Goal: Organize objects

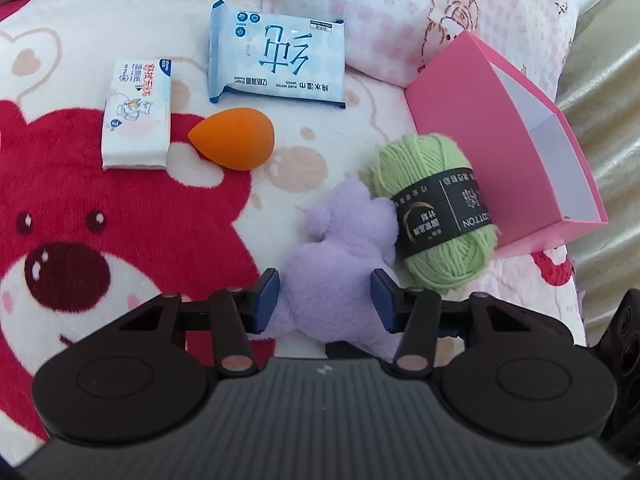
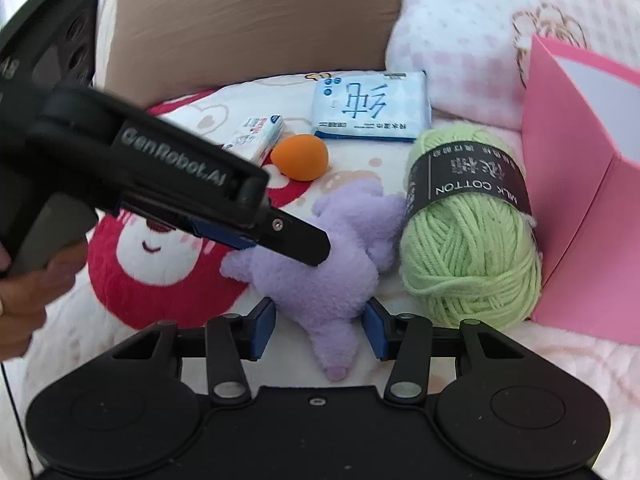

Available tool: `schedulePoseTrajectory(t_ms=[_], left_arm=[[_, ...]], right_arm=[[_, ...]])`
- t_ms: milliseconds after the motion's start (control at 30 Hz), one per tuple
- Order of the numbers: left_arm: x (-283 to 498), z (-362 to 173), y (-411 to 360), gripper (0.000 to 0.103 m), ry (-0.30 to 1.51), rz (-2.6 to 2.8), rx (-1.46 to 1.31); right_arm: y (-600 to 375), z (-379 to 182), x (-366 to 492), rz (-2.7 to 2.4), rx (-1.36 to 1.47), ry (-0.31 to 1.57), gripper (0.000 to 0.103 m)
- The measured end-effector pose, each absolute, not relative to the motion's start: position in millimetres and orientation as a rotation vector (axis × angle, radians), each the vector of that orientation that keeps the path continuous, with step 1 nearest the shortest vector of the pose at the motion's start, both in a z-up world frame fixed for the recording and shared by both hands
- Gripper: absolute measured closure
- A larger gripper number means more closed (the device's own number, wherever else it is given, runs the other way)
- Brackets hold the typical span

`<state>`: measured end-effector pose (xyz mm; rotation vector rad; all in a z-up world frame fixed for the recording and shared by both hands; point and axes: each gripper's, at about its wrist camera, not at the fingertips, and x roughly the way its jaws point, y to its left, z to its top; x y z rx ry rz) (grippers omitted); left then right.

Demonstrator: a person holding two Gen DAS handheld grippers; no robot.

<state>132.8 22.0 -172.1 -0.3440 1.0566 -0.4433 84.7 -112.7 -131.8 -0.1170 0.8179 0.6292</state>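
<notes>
Purple plush toy (image 1: 340, 264) lies on the bear-print blanket (image 1: 80, 208), caught between both grippers. From the left wrist view, the left gripper (image 1: 325, 300) has its blue pads on either side of the toy's body, both pressed into the fur. From the right wrist view, the right gripper (image 2: 320, 324) straddles the toy's near, narrow end: its left pad meets the fur, while its right pad looks just clear of it, so I cannot tell if this one really grips. Just right of both grippers, touching the toy, is a ball of green yarn (image 2: 468, 248), and further right stands an open pink box (image 2: 580, 208). Ahead and left of the grippers lie an orange sponge (image 1: 232, 138), a small white tissue pack (image 1: 136, 116) and a blue wipes pack (image 1: 280, 60). A hand (image 2: 28, 292) holds the left gripper's handle.
</notes>
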Motion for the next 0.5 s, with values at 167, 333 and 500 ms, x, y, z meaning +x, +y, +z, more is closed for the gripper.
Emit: schedulePoseTrajectory(t_ms=[167,333,500], left_arm=[[123.1,-171.1,26.1,0.054,1.085,-0.443,-0.374],[110.0,-170.8,30.8,0.054,1.107,-0.445,-0.414],[102.6,-173.2,34.1,0.054,1.126,-0.424,-0.459]], right_arm=[[-116.5,-127.8,84.9,0.653,-0.113,0.834,0.05],[-118.9,-122.3,75.9,0.688,-0.13,0.849,0.05],[-120.1,-120.9,75.8,0.718,-0.119,0.882,0.047]])
